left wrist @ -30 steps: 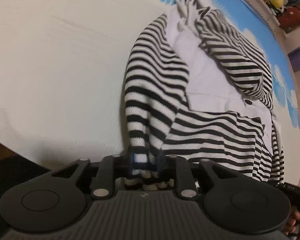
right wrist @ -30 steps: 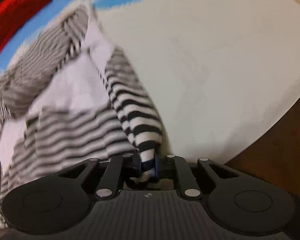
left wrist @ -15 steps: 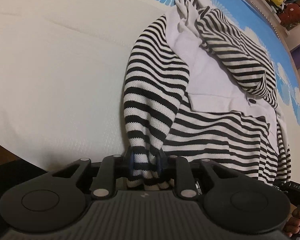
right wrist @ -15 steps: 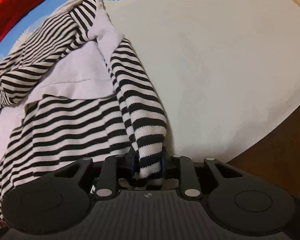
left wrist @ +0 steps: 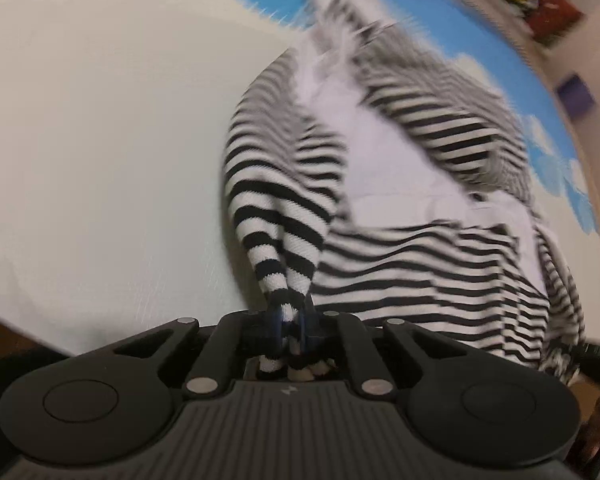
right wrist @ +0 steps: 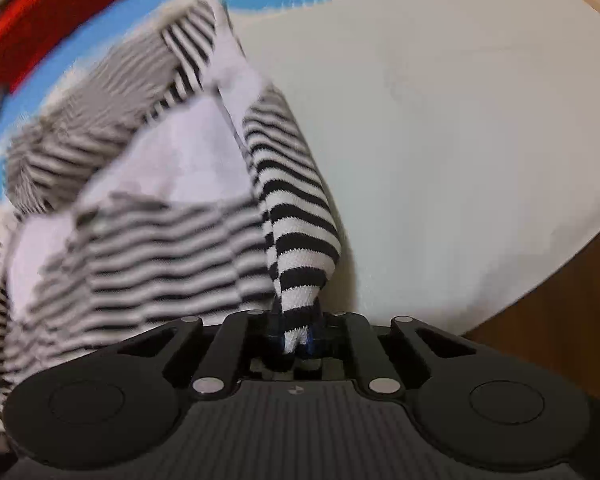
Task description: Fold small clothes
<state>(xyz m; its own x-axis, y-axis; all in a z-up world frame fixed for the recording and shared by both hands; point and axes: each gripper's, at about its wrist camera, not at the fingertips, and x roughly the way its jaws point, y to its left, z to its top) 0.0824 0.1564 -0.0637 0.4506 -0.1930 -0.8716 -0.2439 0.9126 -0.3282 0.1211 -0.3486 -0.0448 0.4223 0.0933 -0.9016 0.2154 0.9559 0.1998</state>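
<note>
Striped top (left wrist: 400, 208) lies spread on the bed (left wrist: 100, 140), cream cover with blue printed patches. Body of the garment runs straight ahead of both grippers, long axis pointing away from them toward the far blue edge.

Left gripper (left wrist: 288, 320): fingers pressed together on a bunched striped corner at the garment's left near edge; cloth pulled up into a narrow tail.
Right gripper (right wrist: 296, 334): fingers likewise pinching a striped corner at the right near edge, in the same kind of tail.

Each hand owns one side, neither nearer than the other. White panel (left wrist: 388, 160) sits mid-garment between the two held strips; a striped fold lies across the far part. Both views are motion-blurred.

Judgement: the near hem is held at both ends, so the coming fold likely carries it forward along the long axis, over the white panel.

Red cloth (right wrist: 56, 16) lies beyond the top's far end.

Writing: a small logo mark on each gripper body, not legible. No labels readable on the garment.
</note>
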